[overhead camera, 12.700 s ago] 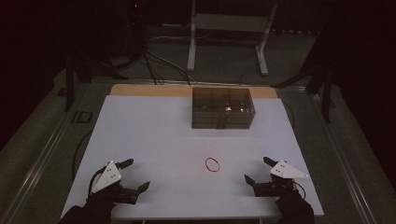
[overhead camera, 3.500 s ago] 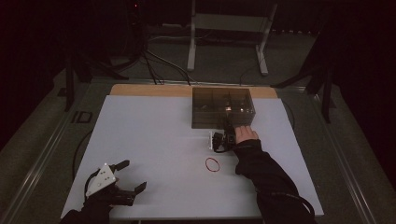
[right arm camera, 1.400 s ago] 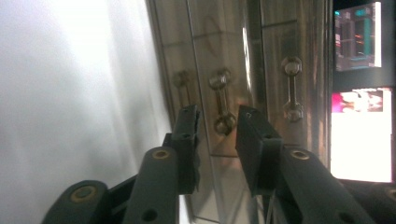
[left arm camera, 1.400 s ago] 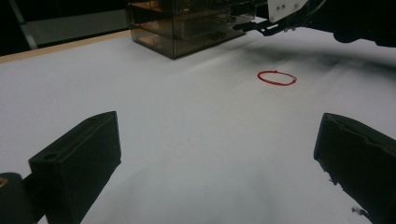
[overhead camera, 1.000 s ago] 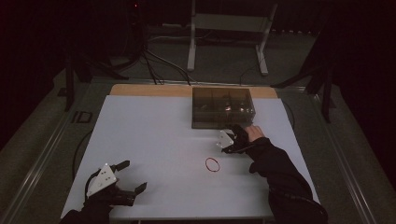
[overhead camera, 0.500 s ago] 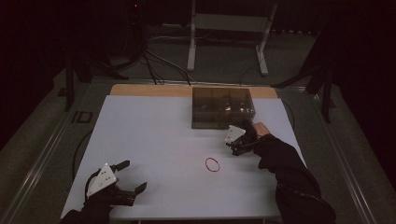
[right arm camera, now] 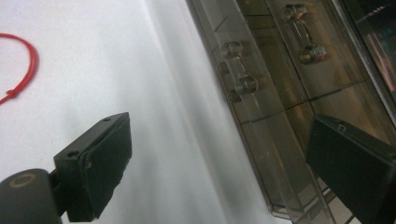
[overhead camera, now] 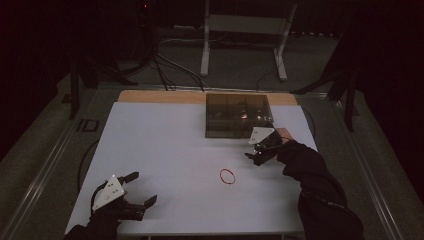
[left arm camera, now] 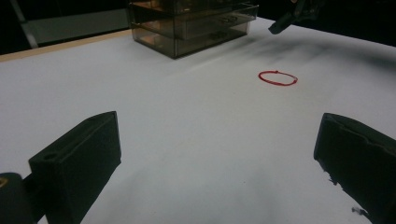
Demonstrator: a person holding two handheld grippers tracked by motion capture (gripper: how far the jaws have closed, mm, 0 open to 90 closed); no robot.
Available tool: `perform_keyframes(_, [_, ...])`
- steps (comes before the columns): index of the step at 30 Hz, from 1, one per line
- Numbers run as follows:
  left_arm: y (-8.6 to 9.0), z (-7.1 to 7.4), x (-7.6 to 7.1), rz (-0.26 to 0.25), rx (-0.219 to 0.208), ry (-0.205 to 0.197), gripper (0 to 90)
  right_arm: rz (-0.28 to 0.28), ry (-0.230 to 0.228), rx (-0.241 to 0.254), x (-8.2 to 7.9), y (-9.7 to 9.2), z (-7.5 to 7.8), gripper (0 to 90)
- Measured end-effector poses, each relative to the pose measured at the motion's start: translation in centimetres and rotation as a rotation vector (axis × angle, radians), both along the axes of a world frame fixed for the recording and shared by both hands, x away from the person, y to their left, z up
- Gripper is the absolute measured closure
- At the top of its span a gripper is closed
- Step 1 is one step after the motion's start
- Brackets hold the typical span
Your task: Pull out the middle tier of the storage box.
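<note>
High view: right gripper (overhead camera: 258,155) beside drawer box (overhead camera: 238,114)

Drawer box (overhead camera: 238,116): see-through smoky brown plastic, smooth and shiny, with little clear knobs on the drawer fronts.
Desk (overhead camera: 165,150): white top, smooth and matt, like a flat sheet; behind the drawer box a strip of light wood (overhead camera: 160,96) shows at the far edge.
Red ring (overhead camera: 227,176): thin red cord, soft like string, with a tiny knot; it lies in front of the drawer box.
Right claw (overhead camera: 256,156): black matt plastic jaws, a little scuffed on the pads, beside the drawer box.
Left claw (overhead camera: 137,190): the same black matt plastic, with a pale flat plate on top.
Sleeve (overhead camera: 320,185): dark soft cloth.
</note>
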State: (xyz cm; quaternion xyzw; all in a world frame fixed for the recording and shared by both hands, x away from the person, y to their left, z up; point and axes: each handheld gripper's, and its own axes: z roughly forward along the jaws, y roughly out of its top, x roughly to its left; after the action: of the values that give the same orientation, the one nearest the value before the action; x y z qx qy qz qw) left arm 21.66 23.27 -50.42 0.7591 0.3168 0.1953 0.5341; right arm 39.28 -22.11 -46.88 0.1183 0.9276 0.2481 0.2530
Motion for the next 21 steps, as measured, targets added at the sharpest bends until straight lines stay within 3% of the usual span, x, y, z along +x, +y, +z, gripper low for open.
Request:
perform_keyframes(3, [0.0,0.0,0.0,0.001,0.0,0.0,2.2,0.013,0.01,0.0,0.3,-0.1,0.3,9.0])
perform_keyframes(6, [0.0,0.0,0.0,0.001,0.003,0.0,2.2,0.026,0.047,0.022,0.9,-0.6,0.9,10.6])
perform_keyframes(11, [0.0,0.0,0.0,0.001,0.002,0.0,2.2,0.045,0.059,0.02,1.4,-0.7,1.2,11.3])
perform_keyframes(13, [0.0,0.0,0.0,0.0,0.003,0.001,2.2,0.085,0.044,-0.022,1.9,-0.5,1.5,14.3])
perform_keyframes(16, [0.0,0.0,0.0,-0.001,-0.001,0.0,2.2,0.087,0.094,-0.045,2.2,-0.1,1.8,16.2])
perform_keyframes(19, [0.1,0.0,0.0,-0.001,-0.002,0.001,2.2,0.088,0.084,-0.085,2.3,0.1,2.0,27.9])
perform_keyframes(21, [0.0,0.0,0.0,-0.001,-0.003,0.0,2.2,0.085,0.041,-0.094,2.3,0.1,2.0,38.1])
